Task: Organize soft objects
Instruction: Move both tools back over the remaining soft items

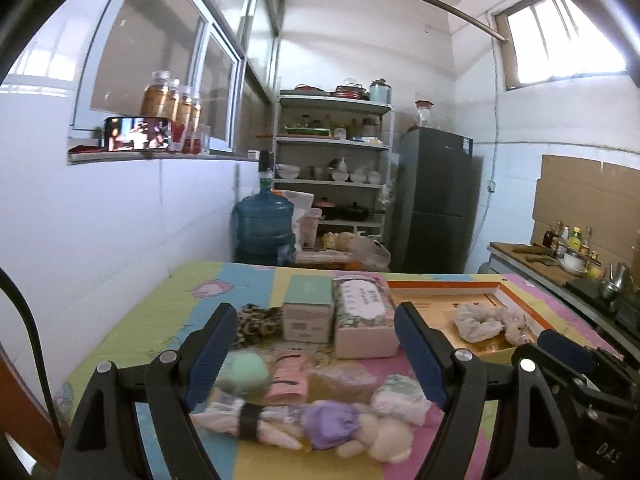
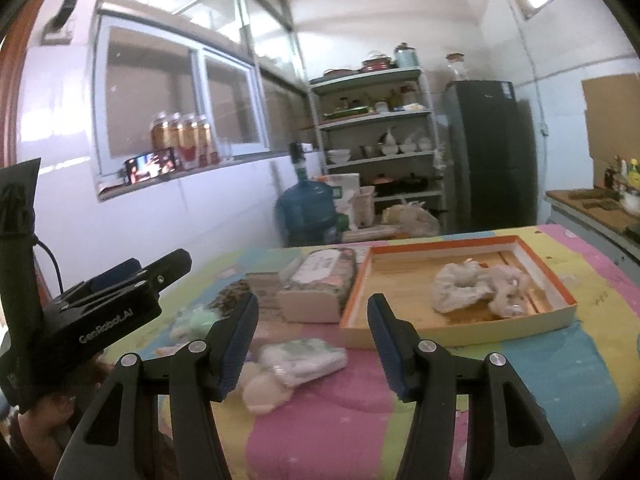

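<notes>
Right wrist: pastel tablecloth (image 2: 360, 420), perhaps quilted.

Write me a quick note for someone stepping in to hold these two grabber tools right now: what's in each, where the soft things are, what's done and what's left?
Left gripper: open, nothing in it, above the pile of soft things.
Right gripper: open, nothing in it, in front of the tray.
Tray: orange-rimmed, on the table's right side; holds a white scrunchie and a small pale plush.
Still loose on the table: leopard scrunchie, green puff, purple plush doll, wrapped white pack, plus a few small blurred items.
Two boxes stand behind the pile.
Done: two things in the tray. Left: probably the rest.
</notes>
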The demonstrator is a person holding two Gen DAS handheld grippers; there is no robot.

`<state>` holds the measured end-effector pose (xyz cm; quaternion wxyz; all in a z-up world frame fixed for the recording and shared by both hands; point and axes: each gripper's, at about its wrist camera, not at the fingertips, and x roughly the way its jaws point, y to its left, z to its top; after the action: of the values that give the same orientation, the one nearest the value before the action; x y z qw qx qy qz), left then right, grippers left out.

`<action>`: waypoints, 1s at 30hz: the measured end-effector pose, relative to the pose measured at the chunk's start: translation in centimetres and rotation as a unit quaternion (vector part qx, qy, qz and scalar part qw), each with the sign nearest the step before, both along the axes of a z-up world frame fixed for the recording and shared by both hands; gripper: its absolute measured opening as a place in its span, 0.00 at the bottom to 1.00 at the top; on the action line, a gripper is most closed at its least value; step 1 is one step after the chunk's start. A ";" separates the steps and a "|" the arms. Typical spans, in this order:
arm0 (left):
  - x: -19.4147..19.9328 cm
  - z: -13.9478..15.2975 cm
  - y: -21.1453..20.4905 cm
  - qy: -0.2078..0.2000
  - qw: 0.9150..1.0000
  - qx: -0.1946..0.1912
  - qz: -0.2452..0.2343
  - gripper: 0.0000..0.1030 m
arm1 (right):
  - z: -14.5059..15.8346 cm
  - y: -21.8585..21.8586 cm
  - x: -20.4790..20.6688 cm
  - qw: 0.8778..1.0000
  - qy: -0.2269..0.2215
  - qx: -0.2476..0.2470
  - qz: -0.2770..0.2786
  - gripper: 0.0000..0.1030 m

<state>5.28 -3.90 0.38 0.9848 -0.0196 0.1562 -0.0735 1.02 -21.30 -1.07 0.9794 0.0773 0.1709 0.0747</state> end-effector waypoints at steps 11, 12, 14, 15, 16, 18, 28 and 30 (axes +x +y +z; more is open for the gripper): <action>-1.1 -1.1 5.0 0.002 0.999 -0.006 0.038 0.78 | -1.4 2.4 0.0 1.000 0.011 -0.015 0.014 0.57; -1.2 -1.3 5.4 0.002 0.999 -0.006 0.042 0.78 | -1.6 2.5 0.1 1.000 0.015 -0.016 0.014 0.57; -1.4 -1.7 5.9 0.002 0.999 -0.004 0.048 0.78 | -2.1 2.6 0.2 0.999 0.022 -0.017 0.016 0.57; -1.4 -1.9 6.3 0.003 0.999 -0.005 0.051 0.78 | -2.2 2.6 0.3 0.999 0.025 -0.017 0.017 0.57; -1.4 -2.1 6.5 0.004 0.999 -0.006 0.051 0.78 | -2.4 2.7 0.4 0.999 0.029 -0.017 0.017 0.57; -1.6 -2.4 6.9 0.006 0.999 -0.007 0.054 0.78 | -2.8 2.9 0.6 0.999 0.035 -0.018 0.019 0.57; -1.7 -4.7 10.5 0.024 0.997 -0.023 0.073 0.78 | -4.3 4.8 1.9 0.996 0.053 -0.026 0.063 0.57; -1.7 -5.2 11.2 0.029 0.996 -0.025 0.078 0.78 | -4.9 5.6 2.2 0.994 0.060 -0.029 0.084 0.57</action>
<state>3.62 7.27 -4.80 0.9818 -0.0584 0.1808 -0.0001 3.19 -15.66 -5.94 0.9594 0.0381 0.2374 0.1471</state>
